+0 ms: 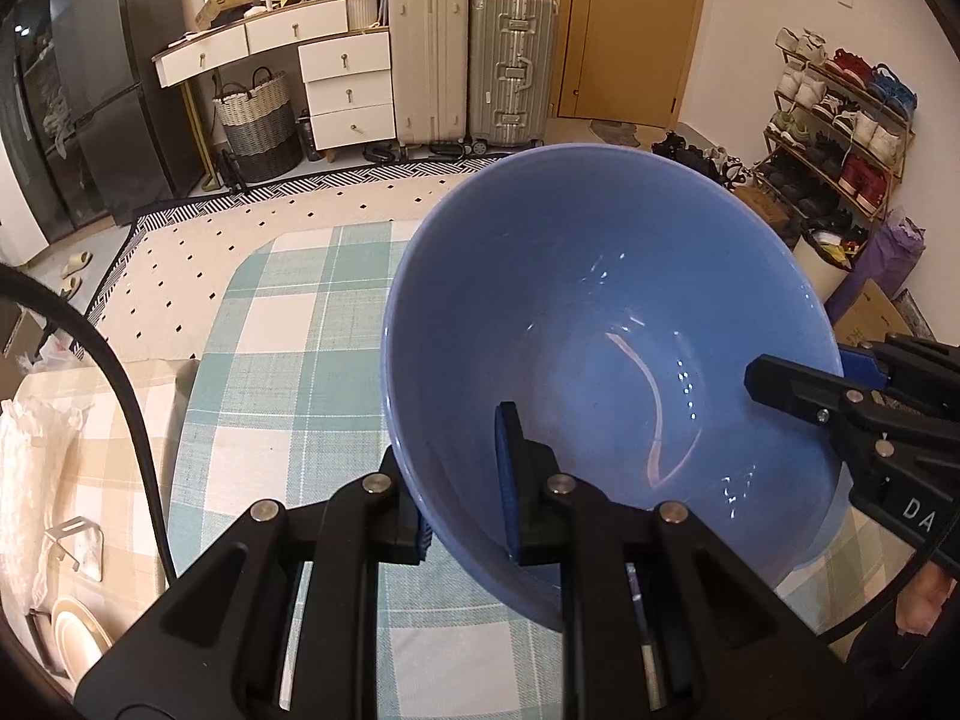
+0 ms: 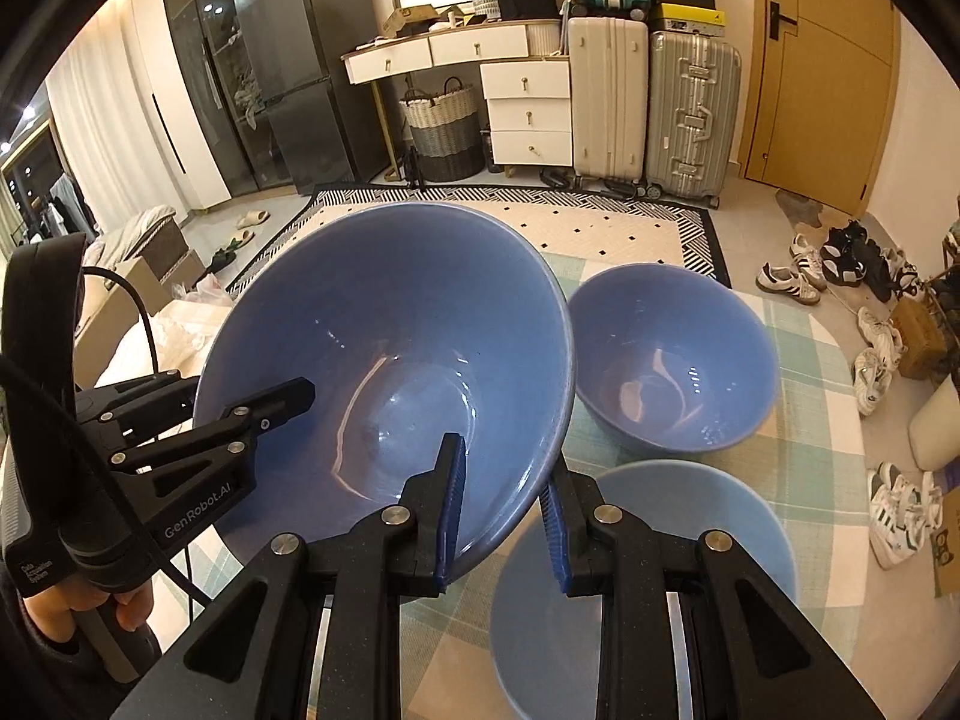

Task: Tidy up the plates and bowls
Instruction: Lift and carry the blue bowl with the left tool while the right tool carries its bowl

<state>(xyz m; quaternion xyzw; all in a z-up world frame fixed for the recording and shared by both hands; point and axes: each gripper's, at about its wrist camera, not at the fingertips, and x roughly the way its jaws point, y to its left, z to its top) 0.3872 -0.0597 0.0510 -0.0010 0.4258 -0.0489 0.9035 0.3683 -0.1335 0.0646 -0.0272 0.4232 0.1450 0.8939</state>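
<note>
Fingers of left gripper [image 1: 465, 492] and right gripper [image 2: 504, 516] clamp big blue bowl [image 1: 600, 330] rim, mouth tilted.

Three blue bowls [image 2: 384, 360], one plate [image 1: 75, 639]

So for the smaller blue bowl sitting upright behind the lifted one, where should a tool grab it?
On the rim of the small bowl, coming from above on its near side: it stands upright and open, its thin wall fits between two fingers, one inside and one outside, just as the big bowl is held.
</note>
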